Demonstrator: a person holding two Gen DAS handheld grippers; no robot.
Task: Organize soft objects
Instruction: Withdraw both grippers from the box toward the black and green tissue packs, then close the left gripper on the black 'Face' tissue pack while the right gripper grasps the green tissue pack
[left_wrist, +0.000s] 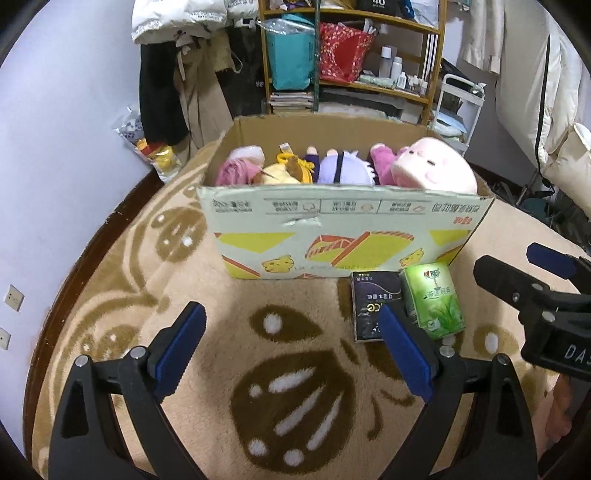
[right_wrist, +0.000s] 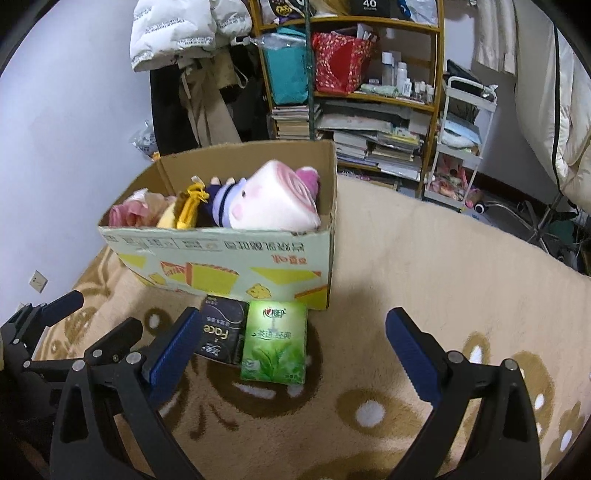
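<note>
We hold both claws spread and empty, the left claw (left_wrist: 291, 347) and the right claw (right_wrist: 293, 341), over the patterned blanket (right_wrist: 424, 258) just short of the green tissue pack (right_wrist: 275, 341) and black tissue pack (right_wrist: 221, 332). These lie touching the front wall of the cardboard box (right_wrist: 229, 258), where plush toys (right_wrist: 273, 203) already sit. We judge the green pack is best pinched across its short sides by the right claw and lifted straight over the box rim, since open blanket lies to the right but the left claw crowds the other side.

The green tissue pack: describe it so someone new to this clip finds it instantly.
Find the cardboard box of plush toys on the beige blanket. Two packs lie against its near wall. The green tissue pack is the one with leaf artwork; the black pack beside it reads "Face".
</note>
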